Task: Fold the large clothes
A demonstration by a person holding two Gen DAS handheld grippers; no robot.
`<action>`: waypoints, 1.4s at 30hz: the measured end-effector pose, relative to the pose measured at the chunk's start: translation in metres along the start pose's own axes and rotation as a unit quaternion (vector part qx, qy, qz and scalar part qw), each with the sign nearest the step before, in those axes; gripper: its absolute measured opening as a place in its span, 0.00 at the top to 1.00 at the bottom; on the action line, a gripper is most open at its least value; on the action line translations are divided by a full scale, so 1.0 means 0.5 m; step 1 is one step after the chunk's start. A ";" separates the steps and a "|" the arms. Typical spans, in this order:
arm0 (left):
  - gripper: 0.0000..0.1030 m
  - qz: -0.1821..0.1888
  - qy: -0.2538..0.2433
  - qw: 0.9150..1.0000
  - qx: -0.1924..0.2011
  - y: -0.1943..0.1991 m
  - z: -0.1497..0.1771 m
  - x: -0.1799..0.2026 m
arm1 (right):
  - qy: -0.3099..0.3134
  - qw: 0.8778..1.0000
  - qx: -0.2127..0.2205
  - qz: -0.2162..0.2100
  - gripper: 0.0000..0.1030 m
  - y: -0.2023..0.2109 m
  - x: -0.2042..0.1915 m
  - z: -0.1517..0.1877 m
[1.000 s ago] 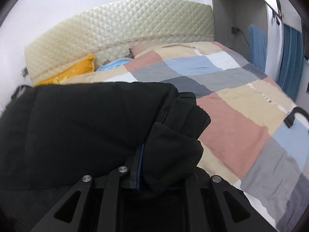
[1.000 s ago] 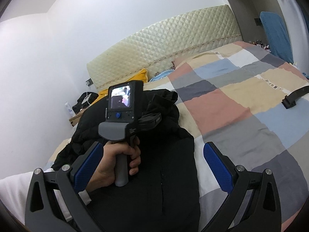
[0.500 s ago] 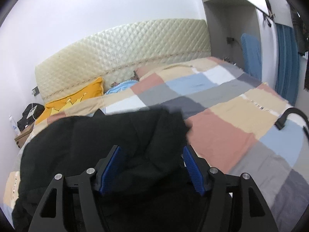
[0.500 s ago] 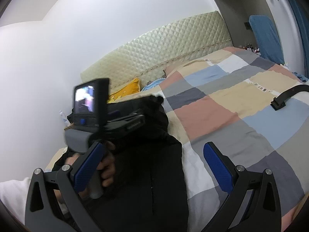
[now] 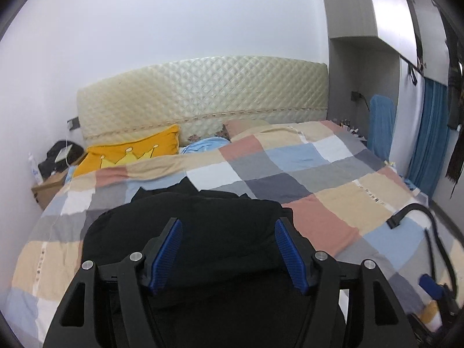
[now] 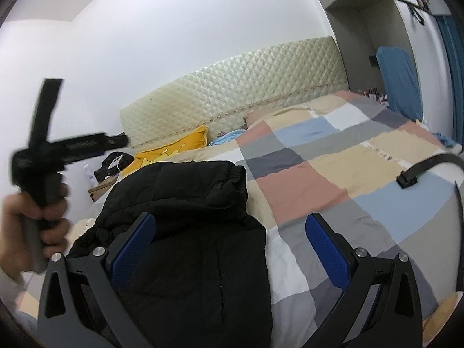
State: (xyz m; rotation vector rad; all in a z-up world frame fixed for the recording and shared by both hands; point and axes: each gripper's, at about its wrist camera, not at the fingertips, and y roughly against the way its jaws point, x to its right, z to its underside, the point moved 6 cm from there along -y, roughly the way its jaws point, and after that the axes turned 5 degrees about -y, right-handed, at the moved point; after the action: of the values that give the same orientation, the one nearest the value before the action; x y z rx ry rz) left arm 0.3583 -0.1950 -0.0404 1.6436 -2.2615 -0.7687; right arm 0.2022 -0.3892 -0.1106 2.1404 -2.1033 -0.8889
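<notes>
Folding looks well under way but not finished, as far as we can judge: the bulky black padded jacket lies on the patchwork quilt of pastel squares, bunched into a thick stack near the bed's near left side, with one elastic-cuffed sleeve end laid across the top. We hold both tools clear of the cloth. Our left gripper hangs above the jacket with its blue pads spread wide and nothing between them; our right gripper is likewise parted and empty, one finger over the jacket, the other over the quilt. We reckon the bundle wants a further fold and some squaring up, since its edges look lumpy and uneven.
</notes>
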 end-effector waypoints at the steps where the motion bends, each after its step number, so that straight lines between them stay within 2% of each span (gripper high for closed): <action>1: 0.36 -0.005 0.001 1.000 -0.009 0.014 0.000 -0.011 | 0.009 1.000 0.002 0.004 0.00 0.001 -0.006 -0.001; 4: 0.36 -0.014 -0.001 1.000 -0.011 0.073 0.005 -0.042 | 0.023 1.000 0.000 0.006 0.00 0.004 -0.018 0.002; 8: 0.36 -0.033 0.007 0.999 0.006 0.153 0.023 -0.085 | 0.041 0.999 -0.003 0.007 0.00 0.010 -0.037 0.009; 13: 0.36 -0.037 0.035 0.999 0.009 0.209 0.066 -0.131 | 0.069 0.997 -0.014 0.012 0.00 0.016 -0.062 0.025; 18: 0.36 -0.042 0.041 0.998 0.004 0.226 0.116 -0.156 | 0.078 0.997 -0.020 -0.002 0.00 0.033 -0.086 0.038; 22: 0.36 -0.029 0.046 0.998 0.002 0.233 0.159 -0.171 | 0.088 0.995 -0.034 -0.017 0.00 0.029 -0.108 0.053; 27: 0.36 -0.068 0.052 0.996 -0.007 0.238 0.229 -0.207 | 0.094 0.994 -0.051 -0.026 0.00 0.021 -0.131 0.074; 34: 0.36 -0.061 0.067 0.995 -0.035 0.215 0.301 -0.233 | 0.107 0.991 -0.062 -0.048 0.00 0.031 -0.171 0.102; 42: 0.36 -0.058 0.061 0.994 -0.064 0.199 0.374 -0.246 | 0.115 0.989 -0.077 -0.043 0.00 0.033 -0.184 0.125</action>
State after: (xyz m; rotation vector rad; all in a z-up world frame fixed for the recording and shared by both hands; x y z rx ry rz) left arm 0.2290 -0.0063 -0.1285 1.7230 -2.0073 -0.7997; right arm 0.1683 -0.2825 -0.1217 2.1502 -1.7874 -0.7409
